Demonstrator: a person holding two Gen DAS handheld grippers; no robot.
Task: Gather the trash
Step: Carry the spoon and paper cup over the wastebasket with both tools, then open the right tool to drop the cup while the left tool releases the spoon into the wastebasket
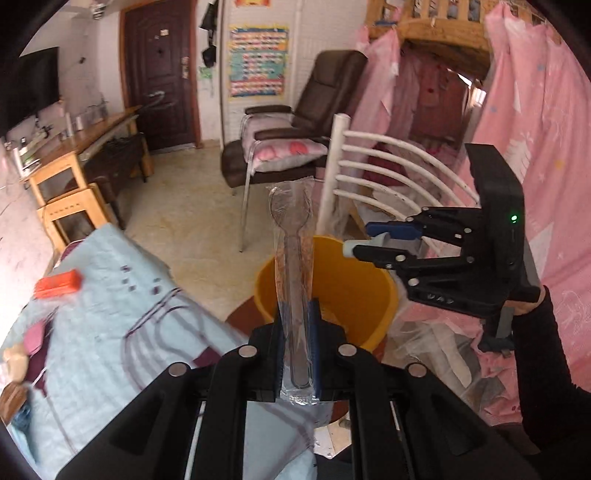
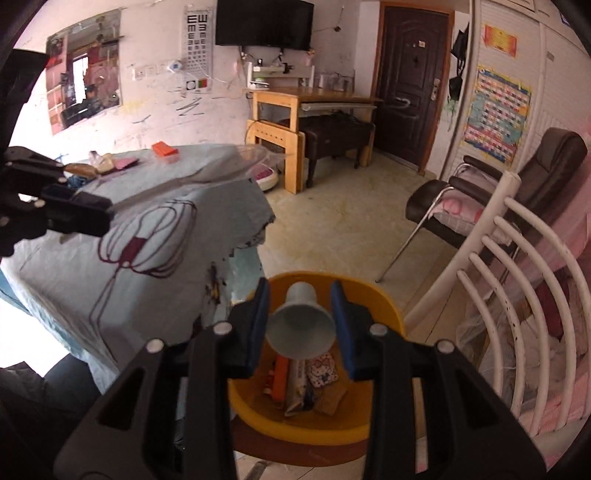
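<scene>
- A lived-in room: a table under a pale blue tablecloth, a white chair back opposite.
- A yellow bucket on the floor between them holds wrappers.
- The right gripper hangs over the bucket, jaws pinching a small paper cup.
- The left gripper is clamped on a wrapped plastic spoon at the bucket's rim.

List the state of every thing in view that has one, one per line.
left gripper: shut on wrapped plastic spoon
right gripper: shut on paper cup, held on its side
yellow bin: open, trash inside
dark door: closed
television: off
</scene>
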